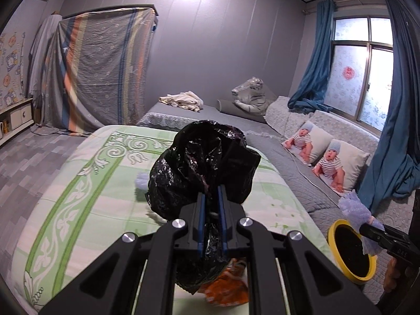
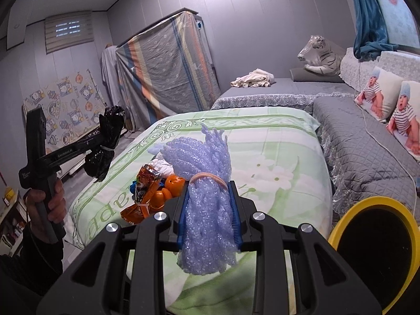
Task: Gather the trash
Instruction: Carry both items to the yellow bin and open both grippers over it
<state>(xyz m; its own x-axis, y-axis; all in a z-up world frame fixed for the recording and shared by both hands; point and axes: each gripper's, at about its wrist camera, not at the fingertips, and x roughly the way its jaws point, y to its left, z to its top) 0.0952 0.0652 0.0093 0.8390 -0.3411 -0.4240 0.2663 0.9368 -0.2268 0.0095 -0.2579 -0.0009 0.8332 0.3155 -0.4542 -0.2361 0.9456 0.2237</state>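
Both matte black plastic two-finger grippers, left (image 1: 212,199) & right (image 2: 208,204): blue finger pads, 4 round silver screws each. White lettering on left body. Dark sleeve (image 2: 29,260).

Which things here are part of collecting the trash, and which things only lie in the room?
Part of the job:
- black plastic bag, held in the left gripper
- purple foam netting, held in the right gripper
- orange wrapper
- yellow bin

Only lying about:
- baby-print pillows
- plush tiger
- crumpled cloth

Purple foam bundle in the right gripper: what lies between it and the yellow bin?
Nothing; in the left wrist view the foam bundle overlaps the bin rim directly.
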